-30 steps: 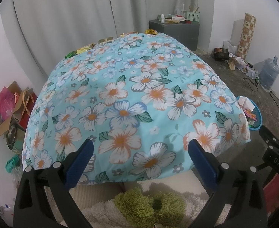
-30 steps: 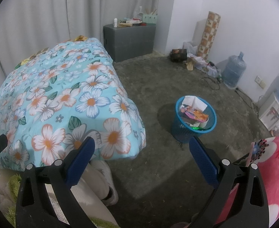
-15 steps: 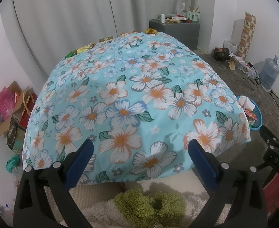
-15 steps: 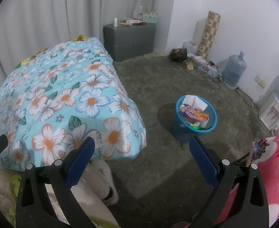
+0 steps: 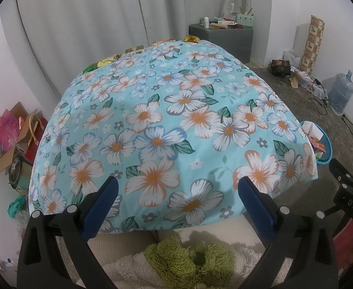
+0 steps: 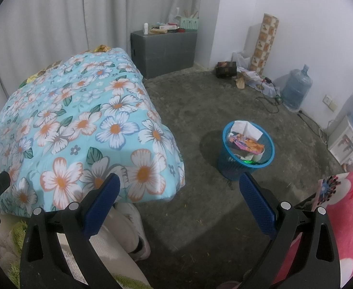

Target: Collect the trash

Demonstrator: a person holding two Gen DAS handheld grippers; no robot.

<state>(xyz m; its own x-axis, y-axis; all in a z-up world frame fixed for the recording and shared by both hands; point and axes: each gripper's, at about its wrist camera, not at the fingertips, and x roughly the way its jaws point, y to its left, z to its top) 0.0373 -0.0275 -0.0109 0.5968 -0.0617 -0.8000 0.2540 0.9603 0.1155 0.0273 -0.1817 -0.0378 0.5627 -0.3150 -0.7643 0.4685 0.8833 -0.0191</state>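
Observation:
A blue mesh trash basket [image 6: 248, 153] stands on the floor right of the bed, filled with paper and wrappers; its rim [image 5: 326, 144] peeks past the bed corner in the left wrist view. Several wrappers lie along the bed's far edge: a gold one [image 5: 192, 38], a tan packet [image 5: 134, 50], yellow and green ones [image 5: 105, 62]. My left gripper [image 5: 176, 200] hangs open over the near end of the floral blanket [image 5: 171, 125], holding nothing. My right gripper [image 6: 178, 197] is open above the floor between bed and basket, holding nothing.
A grey cabinet [image 6: 164, 48] with small items stands against the back curtain. A water jug [image 6: 296, 89], cables and boxes line the right wall. A cardboard box with bags [image 5: 12, 134] sits left of the bed. A pink blanket [image 6: 344, 216] lies at the lower right.

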